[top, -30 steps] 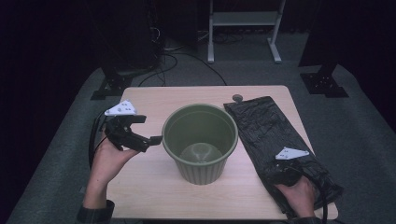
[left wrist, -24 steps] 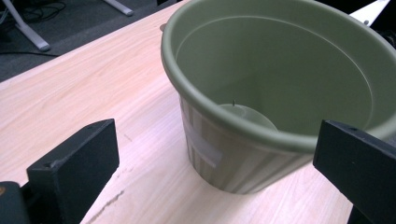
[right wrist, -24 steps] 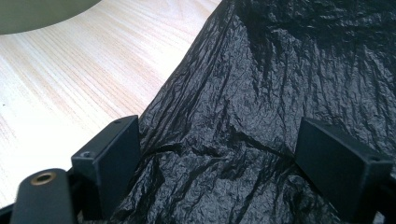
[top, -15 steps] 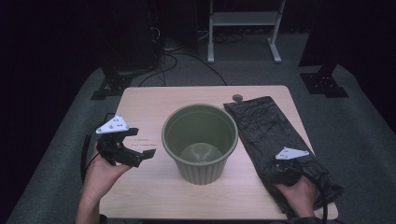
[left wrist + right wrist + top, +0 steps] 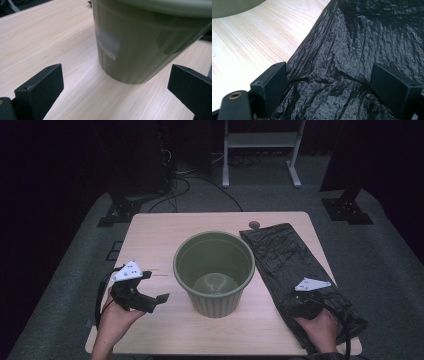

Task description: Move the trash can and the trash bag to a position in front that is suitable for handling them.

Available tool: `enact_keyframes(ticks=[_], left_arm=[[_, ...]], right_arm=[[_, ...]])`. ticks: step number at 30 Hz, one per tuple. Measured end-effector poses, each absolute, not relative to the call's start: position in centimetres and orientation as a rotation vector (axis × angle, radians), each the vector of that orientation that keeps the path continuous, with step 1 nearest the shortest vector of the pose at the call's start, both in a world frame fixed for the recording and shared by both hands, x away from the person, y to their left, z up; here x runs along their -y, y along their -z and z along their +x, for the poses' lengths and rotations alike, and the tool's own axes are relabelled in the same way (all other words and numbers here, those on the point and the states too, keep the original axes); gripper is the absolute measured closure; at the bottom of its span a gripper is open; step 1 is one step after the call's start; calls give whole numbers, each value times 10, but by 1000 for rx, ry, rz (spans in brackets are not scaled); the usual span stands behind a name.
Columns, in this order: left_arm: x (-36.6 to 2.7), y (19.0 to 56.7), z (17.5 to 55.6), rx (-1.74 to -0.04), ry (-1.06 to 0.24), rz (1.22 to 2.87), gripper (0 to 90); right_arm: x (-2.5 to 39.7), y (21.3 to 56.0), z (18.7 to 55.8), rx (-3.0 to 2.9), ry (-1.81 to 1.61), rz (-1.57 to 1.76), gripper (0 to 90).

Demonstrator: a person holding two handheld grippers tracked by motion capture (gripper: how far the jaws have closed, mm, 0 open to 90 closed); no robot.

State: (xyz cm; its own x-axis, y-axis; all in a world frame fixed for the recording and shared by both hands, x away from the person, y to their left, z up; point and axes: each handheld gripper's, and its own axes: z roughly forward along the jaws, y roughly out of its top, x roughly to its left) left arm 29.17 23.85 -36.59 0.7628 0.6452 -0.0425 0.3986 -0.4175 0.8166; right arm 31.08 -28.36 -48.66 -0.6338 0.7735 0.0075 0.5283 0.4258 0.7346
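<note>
A: Item one, the green bin [image 5: 214, 272]. We list it upright at the middle of the desk [image 5: 165, 232], open top, empty inside as far as the high view shows.

B: Item two, the black bag [image 5: 295, 270]. We list it flat and crinkled along the desk's right side, just beside the bin, its near end reaching the front edge.

A: Left gripper [image 5: 159, 298]: jaws spread wide, holding nothing, low over the desk at the bin's left. In the left gripper view the bin wall [image 5: 140, 42] stands between and beyond the two jaws, apart from both.

B: Right gripper [image 5: 329, 85]: jaws likewise spread, set down over the near end of the bag [image 5: 352, 50], film bunched between them but not pinched.

A: Step in hand, by our judgement: taking hold of the bag to line the bin. Nothing is gripped so far.

B: Next move, as we reckon it: the right jaws must close on a fold of film, and then the bag's mouth must be found and opened. The left could steady the bin or help part the film.

A: Sundries: a small grey round object [image 5: 254, 225] at the bag's far end, touching or nearly so. Off the desk, a dark stand [image 5: 125, 195] and a white frame [image 5: 260, 142].

B: Obstructions: none between bag and bin. The thin film may slip or lift as a single layer.
</note>
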Motion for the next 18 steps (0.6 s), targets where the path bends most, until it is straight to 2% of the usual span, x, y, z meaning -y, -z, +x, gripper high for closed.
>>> enact_keyframes(ticks=[18], left_arm=[[-229, 421, 293, -787, -341, 2073, 0]], right_arm=[[284, 487, 311, -2354, -1035, 1118, 129]])
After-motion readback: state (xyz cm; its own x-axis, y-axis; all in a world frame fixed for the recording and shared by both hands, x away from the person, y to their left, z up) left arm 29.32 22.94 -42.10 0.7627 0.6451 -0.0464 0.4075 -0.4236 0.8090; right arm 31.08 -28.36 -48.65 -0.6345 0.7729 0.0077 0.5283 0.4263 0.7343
